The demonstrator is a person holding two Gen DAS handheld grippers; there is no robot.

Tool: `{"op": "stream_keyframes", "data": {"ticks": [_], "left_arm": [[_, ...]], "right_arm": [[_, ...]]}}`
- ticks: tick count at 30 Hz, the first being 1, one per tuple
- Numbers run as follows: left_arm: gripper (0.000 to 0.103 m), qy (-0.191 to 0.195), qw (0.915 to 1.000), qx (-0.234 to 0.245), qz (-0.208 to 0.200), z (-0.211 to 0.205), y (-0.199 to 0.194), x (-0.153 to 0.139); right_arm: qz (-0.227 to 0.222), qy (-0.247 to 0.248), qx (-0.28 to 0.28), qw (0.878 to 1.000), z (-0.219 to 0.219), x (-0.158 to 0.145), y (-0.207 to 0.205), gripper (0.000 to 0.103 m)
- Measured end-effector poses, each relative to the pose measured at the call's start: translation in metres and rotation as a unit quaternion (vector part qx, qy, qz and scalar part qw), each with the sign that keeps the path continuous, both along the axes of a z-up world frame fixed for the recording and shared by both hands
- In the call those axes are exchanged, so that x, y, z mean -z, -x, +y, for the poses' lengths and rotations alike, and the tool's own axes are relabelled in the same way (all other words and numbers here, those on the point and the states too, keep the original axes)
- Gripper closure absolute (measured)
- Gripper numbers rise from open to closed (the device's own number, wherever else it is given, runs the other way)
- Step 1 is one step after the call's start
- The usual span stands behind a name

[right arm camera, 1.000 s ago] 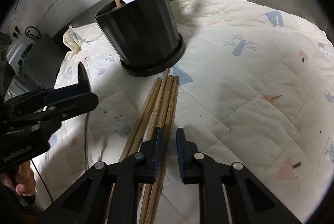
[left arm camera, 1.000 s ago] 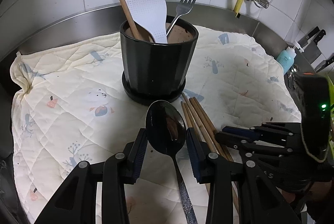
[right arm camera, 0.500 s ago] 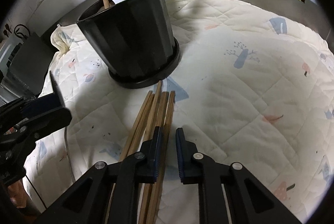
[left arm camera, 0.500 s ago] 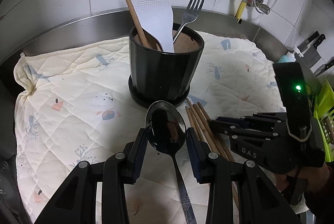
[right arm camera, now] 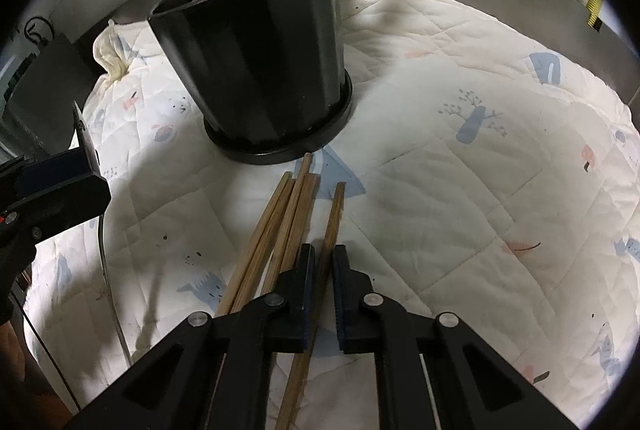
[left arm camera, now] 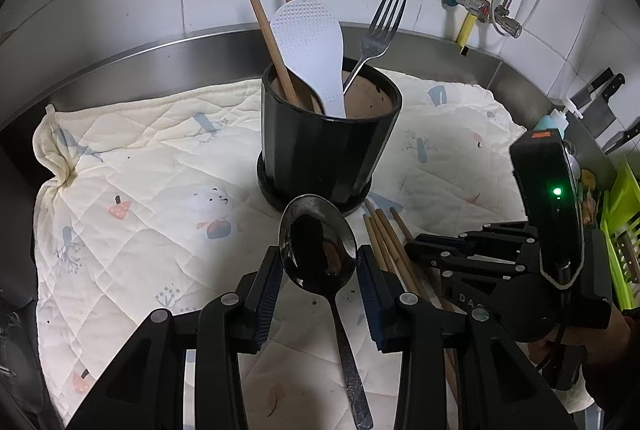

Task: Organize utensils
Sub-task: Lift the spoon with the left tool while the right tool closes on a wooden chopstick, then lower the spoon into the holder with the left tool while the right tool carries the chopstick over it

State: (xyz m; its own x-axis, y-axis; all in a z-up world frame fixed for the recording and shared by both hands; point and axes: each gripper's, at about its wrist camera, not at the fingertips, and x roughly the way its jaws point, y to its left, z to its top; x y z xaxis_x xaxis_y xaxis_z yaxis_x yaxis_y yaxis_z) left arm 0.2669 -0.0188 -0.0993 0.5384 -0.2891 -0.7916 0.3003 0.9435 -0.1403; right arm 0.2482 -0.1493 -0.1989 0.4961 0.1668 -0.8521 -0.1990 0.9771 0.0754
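Right wrist: chopstick (right arm camera: 334, 213) clamped in right gripper (right arm camera: 322, 262).

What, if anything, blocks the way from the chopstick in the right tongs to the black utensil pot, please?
Nothing visible: the right tongs grip one chopstick, and only bare quilted cloth lies before the black utensil pot.

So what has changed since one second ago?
The right gripper has just been closing and now pinches one chopstick, splitting it from the other chopsticks. The left gripper still holds the spoon; the black pot stays put.
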Motion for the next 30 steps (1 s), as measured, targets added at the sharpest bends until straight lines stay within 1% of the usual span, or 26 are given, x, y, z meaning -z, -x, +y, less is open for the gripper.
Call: {"op": "stream_keyframes", "data": {"ticks": [3,7,12,16,21,30], "left_arm": [[0.063,0.002,1.0000,-0.002,-0.004,0.003,0.002,-0.003],[0.063,0.004,0.9999,-0.005,-0.010,0.005,0.003,-0.008],[0.063,0.008,0.9997,-0.008,-0.020,0.008,0.005,-0.017],[0.063,0.012,0.9993,-0.010,-0.033,0.012,0.007,-0.029],[0.063,0.025,0.9977,-0.018,-0.060,0.018,0.007,-0.057],[0.063,0.056,0.9922,-0.028,-0.108,0.025,-0.006,-0.114]], "right_arm": [[-0.002,-0.030,0.013,0.999,-0.011,-0.003,0.003,0.093],[-0.021,-0.045,0.017,0.999,-0.020,-0.015,0.015,0.094],[-0.063,-0.058,0.011,0.996,-0.028,-0.042,0.030,0.094],[-0.097,-0.063,0.011,0.993,-0.030,-0.062,0.042,0.094],[-0.131,-0.061,0.010,0.989,-0.029,-0.082,0.053,0.094],[-0.163,-0.070,0.019,0.984,-0.037,-0.100,0.063,0.094]]}}
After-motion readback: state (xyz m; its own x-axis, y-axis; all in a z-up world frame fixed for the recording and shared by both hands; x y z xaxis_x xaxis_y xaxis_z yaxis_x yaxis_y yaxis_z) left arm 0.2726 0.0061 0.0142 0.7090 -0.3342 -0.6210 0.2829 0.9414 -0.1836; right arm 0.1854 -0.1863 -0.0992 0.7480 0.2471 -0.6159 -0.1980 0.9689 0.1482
